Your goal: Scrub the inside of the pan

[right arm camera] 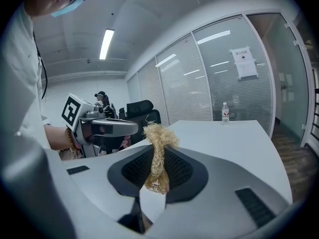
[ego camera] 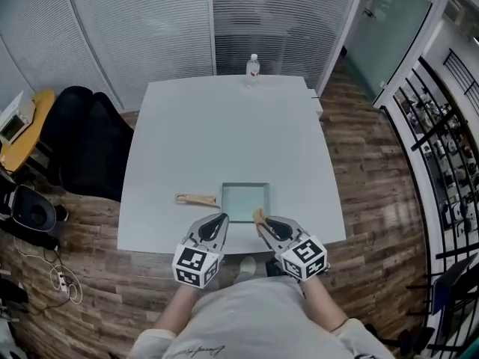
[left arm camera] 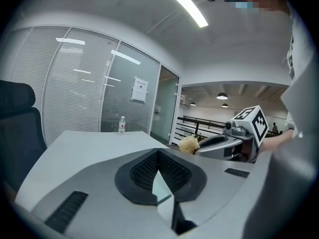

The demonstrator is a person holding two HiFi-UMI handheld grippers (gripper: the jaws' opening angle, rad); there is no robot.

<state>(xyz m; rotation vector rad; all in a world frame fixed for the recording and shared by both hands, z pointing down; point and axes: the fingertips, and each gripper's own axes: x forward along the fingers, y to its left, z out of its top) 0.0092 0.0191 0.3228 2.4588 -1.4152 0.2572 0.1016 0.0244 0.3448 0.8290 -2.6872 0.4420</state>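
A square, pale green pan [ego camera: 244, 200] lies flat near the front edge of the white table [ego camera: 224, 126]. My left gripper [ego camera: 218, 222] hovers just in front of the pan's left corner, shut with nothing between its jaws [left arm camera: 158, 154]. My right gripper [ego camera: 260, 218] is at the pan's front right corner, shut on a straw-coloured fibre scrubber [right arm camera: 158, 136] whose tuft sticks up past the fingertips. In the left gripper view that scrubber [left arm camera: 189, 144] shows at the tip of the right gripper. The two grippers are side by side, both pointing across the table.
A tan brush-like object [ego camera: 196, 199] lies on the table left of the pan. A water bottle [ego camera: 253, 66] stands at the far edge. A black chair [ego camera: 82, 140] is at the table's left, with glass walls behind and a railing [ego camera: 434, 148] on the right.
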